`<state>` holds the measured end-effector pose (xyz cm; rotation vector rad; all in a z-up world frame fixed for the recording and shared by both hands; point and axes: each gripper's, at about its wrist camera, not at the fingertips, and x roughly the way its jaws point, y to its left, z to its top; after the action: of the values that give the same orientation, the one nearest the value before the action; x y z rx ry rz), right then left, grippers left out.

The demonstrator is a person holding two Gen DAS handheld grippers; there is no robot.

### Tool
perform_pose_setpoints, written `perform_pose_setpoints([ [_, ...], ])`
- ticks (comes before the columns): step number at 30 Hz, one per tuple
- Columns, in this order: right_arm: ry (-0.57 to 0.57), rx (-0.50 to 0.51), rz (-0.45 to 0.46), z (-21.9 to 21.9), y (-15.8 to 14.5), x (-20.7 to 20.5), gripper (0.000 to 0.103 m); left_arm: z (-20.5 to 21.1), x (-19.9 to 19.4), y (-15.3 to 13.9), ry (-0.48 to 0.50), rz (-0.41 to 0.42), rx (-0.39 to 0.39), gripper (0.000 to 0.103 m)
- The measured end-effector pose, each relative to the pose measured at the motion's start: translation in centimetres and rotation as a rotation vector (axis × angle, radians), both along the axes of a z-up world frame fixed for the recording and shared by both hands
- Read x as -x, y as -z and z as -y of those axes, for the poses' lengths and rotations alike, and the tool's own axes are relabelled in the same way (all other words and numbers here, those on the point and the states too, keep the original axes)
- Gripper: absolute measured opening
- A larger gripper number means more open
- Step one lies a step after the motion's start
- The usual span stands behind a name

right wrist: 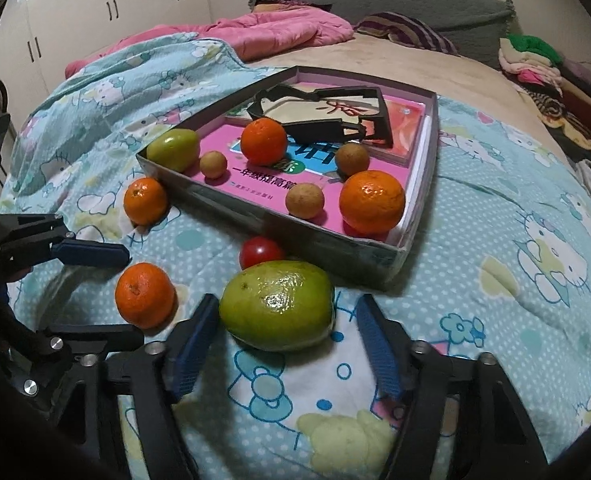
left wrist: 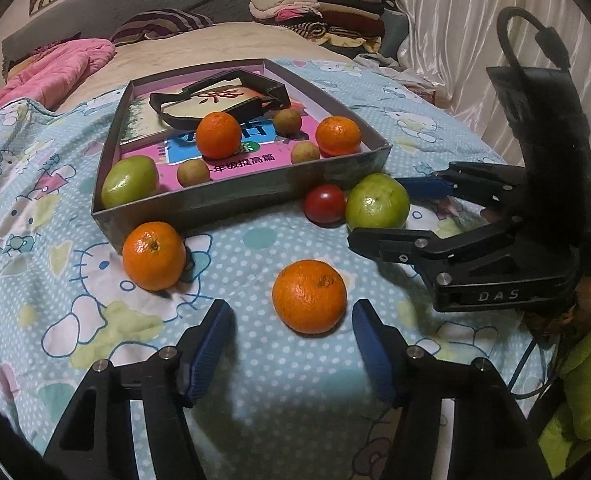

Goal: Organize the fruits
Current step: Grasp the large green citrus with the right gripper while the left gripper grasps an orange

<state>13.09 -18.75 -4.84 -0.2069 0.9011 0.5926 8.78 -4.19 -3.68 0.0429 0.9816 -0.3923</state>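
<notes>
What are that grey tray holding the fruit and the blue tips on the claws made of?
The tray looks like thin cardboard: flat grey walls, sharp folded corners, a matte, slightly scuffed face. The blue pads on the left claw seem to be rubber or soft plastic, judging by their fine ribbed, non-shiny texture; the right claw has the same pads. Both are guesses from looks alone.

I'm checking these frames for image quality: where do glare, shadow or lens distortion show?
Right wrist view: a bright glare patch on the green fruit, glossy reflections on the wardrobe doors. Left wrist view: the box edges bow from fisheye, dark vignette fills the corners.
</notes>
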Motion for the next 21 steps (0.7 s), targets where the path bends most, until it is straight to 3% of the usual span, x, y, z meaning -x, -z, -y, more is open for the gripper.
perform_pose_setpoints([
  [3,-0.013,-0.009,0.001,-0.1,0.1,0.0,0.057,0.1,-0.3,0.1,0.000,0.003,0.001,0.060],
  [12,0.002,-0.057,0.000,0.7,-0.3,0.2,0.057,0.8,-1.3,0.6,-0.015,-0.006,0.042,0.038],
  [21,0.051,-0.108,0.003,1.9,-1.4,0.9,0.057,-1.0,-1.4,-1.5,-0.048,-0.006,0.084,0.037],
])
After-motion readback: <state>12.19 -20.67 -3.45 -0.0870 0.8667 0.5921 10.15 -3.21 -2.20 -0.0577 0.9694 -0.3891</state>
